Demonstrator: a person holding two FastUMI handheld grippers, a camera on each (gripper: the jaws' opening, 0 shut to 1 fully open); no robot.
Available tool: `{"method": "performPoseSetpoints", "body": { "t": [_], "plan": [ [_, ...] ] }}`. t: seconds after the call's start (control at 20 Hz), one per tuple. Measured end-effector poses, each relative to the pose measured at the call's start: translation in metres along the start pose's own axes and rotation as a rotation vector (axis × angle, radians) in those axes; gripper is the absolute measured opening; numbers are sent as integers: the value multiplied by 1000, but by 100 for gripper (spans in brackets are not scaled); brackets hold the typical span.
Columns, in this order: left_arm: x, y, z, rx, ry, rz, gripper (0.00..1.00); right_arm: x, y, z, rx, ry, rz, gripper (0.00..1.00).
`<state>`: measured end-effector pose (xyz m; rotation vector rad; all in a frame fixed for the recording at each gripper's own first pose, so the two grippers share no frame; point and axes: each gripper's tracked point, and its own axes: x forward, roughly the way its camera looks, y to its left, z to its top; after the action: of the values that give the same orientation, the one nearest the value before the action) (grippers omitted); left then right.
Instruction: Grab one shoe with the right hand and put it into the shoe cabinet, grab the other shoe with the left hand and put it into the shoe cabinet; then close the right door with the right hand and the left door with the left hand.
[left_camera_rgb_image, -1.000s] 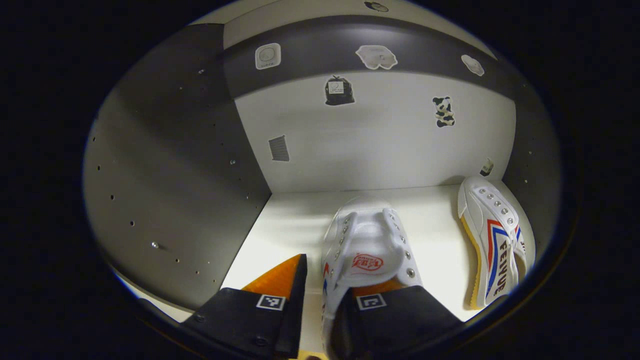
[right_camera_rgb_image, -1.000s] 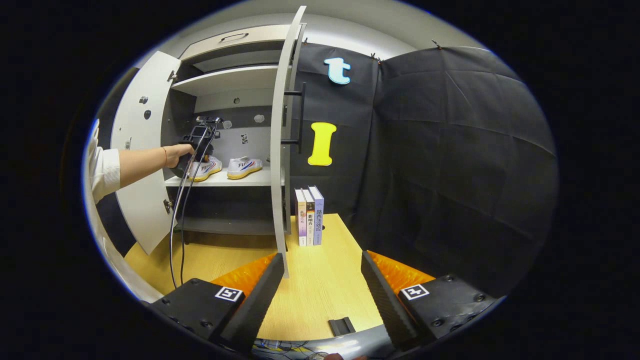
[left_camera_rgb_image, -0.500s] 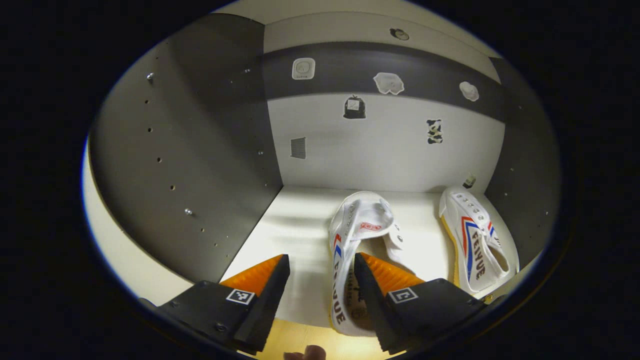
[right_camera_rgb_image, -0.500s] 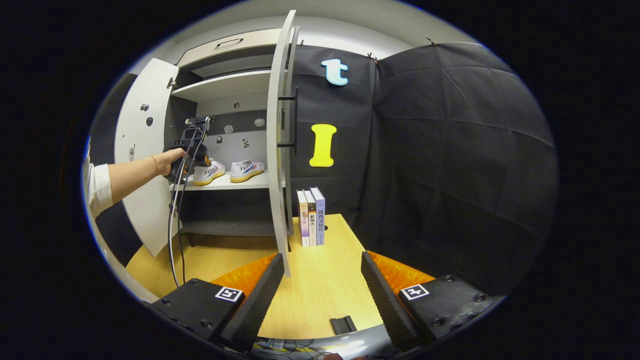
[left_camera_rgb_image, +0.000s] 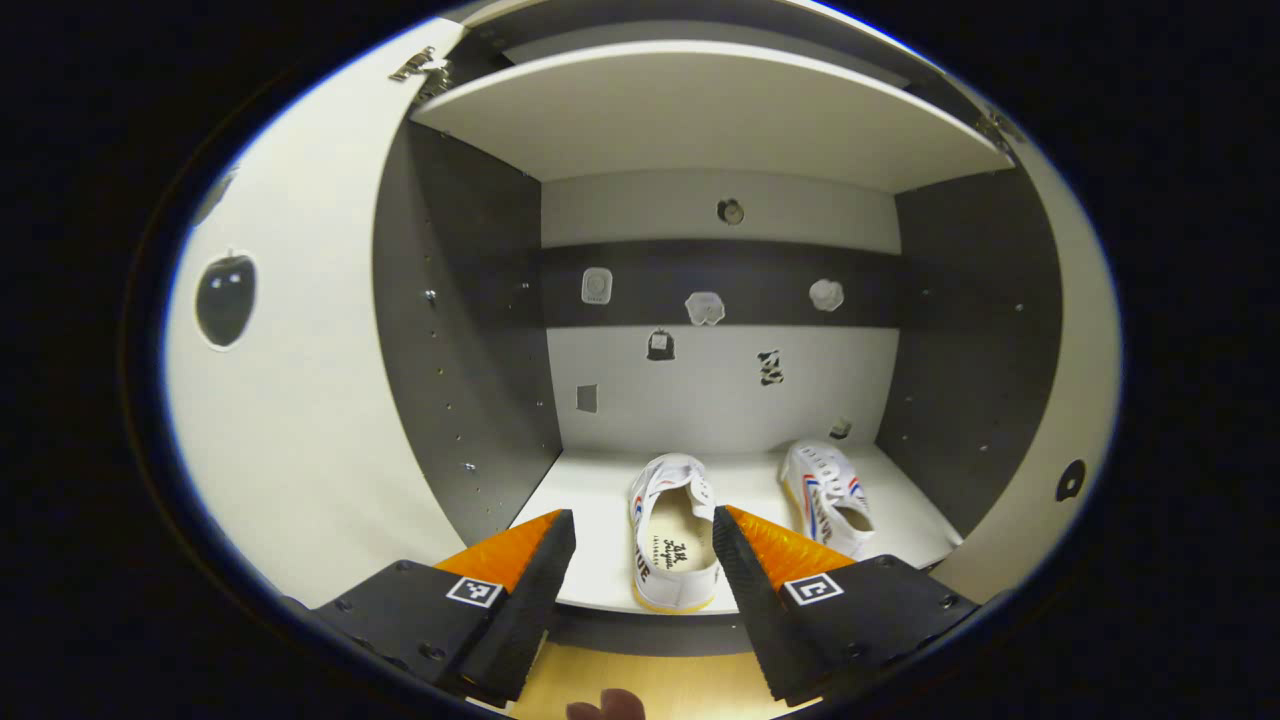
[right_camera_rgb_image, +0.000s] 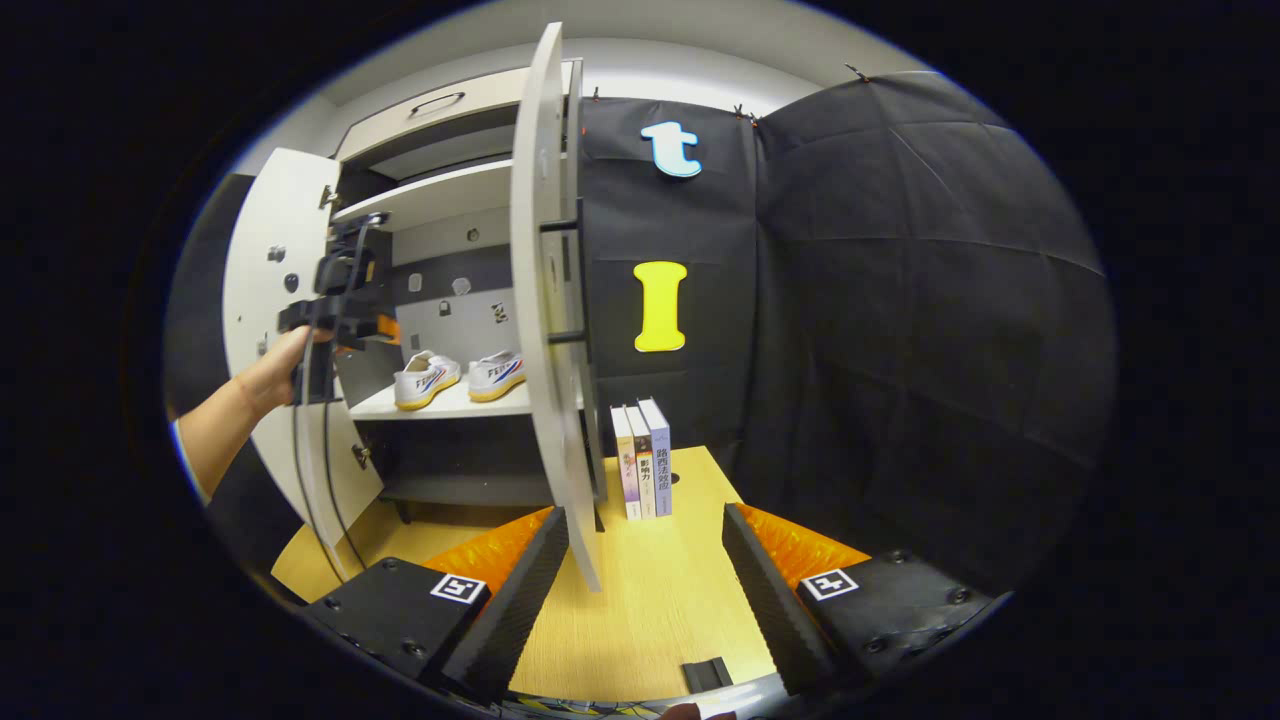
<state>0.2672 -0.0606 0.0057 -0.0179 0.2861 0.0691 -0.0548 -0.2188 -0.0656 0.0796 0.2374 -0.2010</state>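
Both white canvas shoes (right_camera_rgb_image: 428, 378) (right_camera_rgb_image: 497, 373) sit side by side on the cabinet shelf (left_camera_rgb_image: 600, 490). Your right hand-held gripper (right_camera_rgb_image: 645, 580), fingers apart and empty, has the tall white right door (right_camera_rgb_image: 548, 300) edge-on just ahead to its left. Two doors stand open; your left hand-held gripper (left_camera_rgb_image: 640, 580), also apart, faces the shelf.

Left gripper (left_camera_rgb_image: 640, 545): fingers spread apart at the bottom centre of the left gripper view, holding nothing. In the right gripper view it sits at middle left, gripped by a hand (right_camera_rgb_image: 275, 365) on a bare forearm reaching in from the left edge. Right gripper (right_camera_rgb_image: 645, 560): fingers likewise parted and empty at bottom centre.
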Motion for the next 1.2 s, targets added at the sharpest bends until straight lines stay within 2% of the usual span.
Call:
{"method": "performPoseSetpoints", "body": {
  "t": [0.15,0.4,0.7,0.9,1.05,1.15,1.2],
  "plan": [
    [-53,-8,9,8,-73,-33,88,25,-7,37,50,-36,0,99],
    [-130,-22,10,20,-136,-88,90,65,-21,99,43,-119,8,98],
    [-191,-18,2,2,-144,-131,90,103,-16,132,47,-136,65,98],
    [-218,11,-10,22,-134,-98,90,112,4,139,7,-142,121,98],
    [-232,31,-17,-4,-129,-75,90,111,8,137,-4,-139,123,95],
    [-241,49,-18,-18,-136,-41,90,110,13,131,-2,-119,129,100],
    [-244,57,-20,-26,-135,-28,90,109,16,131,-2,-118,125,96]
  ]
}}
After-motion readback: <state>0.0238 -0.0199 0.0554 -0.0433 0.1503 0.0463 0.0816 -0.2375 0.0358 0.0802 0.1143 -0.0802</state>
